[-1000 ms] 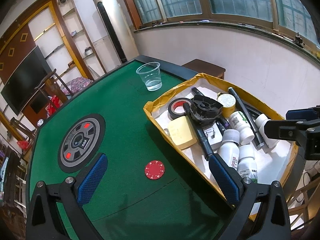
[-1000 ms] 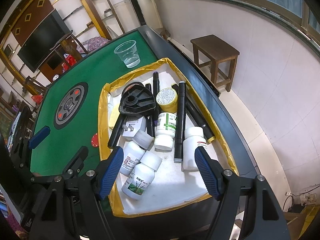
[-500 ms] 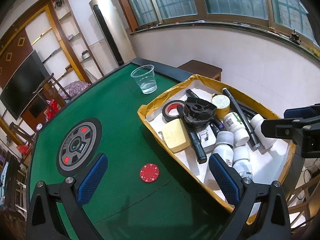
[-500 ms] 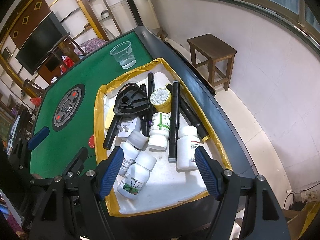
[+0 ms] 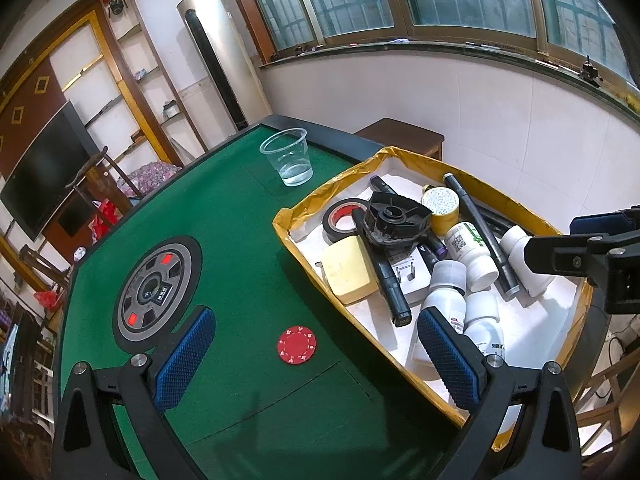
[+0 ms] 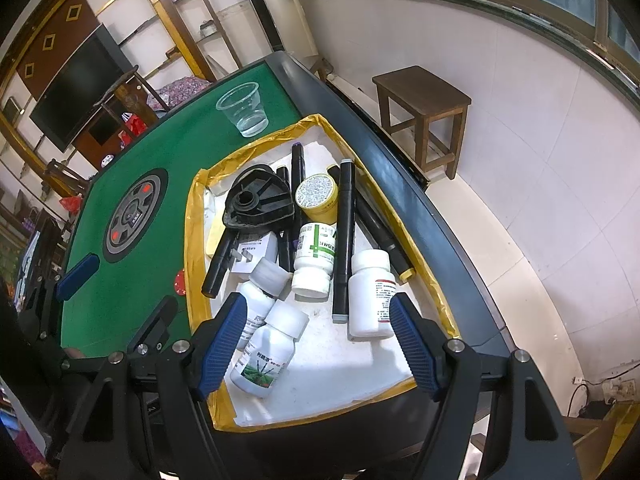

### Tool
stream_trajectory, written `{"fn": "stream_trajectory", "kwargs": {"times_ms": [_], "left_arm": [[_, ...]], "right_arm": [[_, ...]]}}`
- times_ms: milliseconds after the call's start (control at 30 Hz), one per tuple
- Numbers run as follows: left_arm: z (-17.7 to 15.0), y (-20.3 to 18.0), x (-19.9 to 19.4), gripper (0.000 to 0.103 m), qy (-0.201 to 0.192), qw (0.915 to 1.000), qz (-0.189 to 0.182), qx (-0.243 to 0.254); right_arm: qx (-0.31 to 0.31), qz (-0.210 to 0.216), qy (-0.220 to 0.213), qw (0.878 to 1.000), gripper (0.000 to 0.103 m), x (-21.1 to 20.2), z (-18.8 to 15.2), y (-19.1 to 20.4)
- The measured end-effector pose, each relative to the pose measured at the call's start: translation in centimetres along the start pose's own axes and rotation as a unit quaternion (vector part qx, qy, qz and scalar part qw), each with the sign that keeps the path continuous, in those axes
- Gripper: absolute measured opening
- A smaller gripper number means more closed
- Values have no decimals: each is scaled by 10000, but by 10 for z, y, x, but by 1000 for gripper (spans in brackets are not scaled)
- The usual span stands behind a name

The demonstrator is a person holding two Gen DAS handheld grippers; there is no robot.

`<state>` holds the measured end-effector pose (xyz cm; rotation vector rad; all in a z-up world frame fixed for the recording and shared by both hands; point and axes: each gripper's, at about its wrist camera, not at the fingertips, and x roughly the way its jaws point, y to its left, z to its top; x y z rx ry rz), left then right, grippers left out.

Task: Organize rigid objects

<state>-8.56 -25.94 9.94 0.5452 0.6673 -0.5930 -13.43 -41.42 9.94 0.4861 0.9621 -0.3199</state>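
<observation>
A white foam tray with yellow-taped rim (image 5: 328, 184) (image 6: 194, 240) sits at the right edge of the green table. It holds several white pill bottles (image 6: 370, 292) (image 5: 470, 250), black markers (image 6: 344, 236), a black triangular plastic part (image 5: 394, 220) (image 6: 256, 202), a black tape roll (image 5: 342, 220), a yellow block (image 5: 348, 270), a yellow jar (image 6: 318, 196) and a white plug (image 6: 250, 254). A red poker chip (image 5: 296, 346) lies on the felt between the blue fingers (image 5: 184, 360) of my open left gripper (image 5: 316, 360). My right gripper (image 6: 316, 344) hangs open above the tray's near end, empty.
A clear plastic cup (image 5: 287, 156) (image 6: 244, 109) stands on the felt beyond the tray. A round grey console with red buttons (image 5: 154, 288) is set in the table. A wooden stool (image 6: 424, 112) stands on the floor to the right, past the table's black edge (image 6: 400, 168).
Both views have pulled back and tilted slightly, so the tray and chip sit a little lower and nearer in frame. Nothing on the table was moved; both grippers stay open.
</observation>
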Motion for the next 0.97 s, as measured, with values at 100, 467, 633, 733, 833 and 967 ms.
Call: {"fn": "stream_trajectory", "kwargs": {"times_ms": [100,467,633,733,833,967], "left_arm": [[-1,0,1,102,1,10000,22,-9],[-11,8,4,102,68,9999,94,-109],[-27,31,5,102,232,9988,262,-331],[-39,49,4,102,326,9970,451,-529],[-52,76,-1,102,267,9931,675,-923],[-74,111,1,102,554,9866,534,-1440]], "right_arm": [[0,3,-5,10000,73,0,0,0],[-84,34,21,10000,73,4,-2,7],[-259,142,102,9995,73,14,-2,28],[-410,269,187,9986,73,24,-2,49],[-669,377,219,9968,73,30,-2,74],[-1079,487,207,9928,73,36,-5,108]]}}
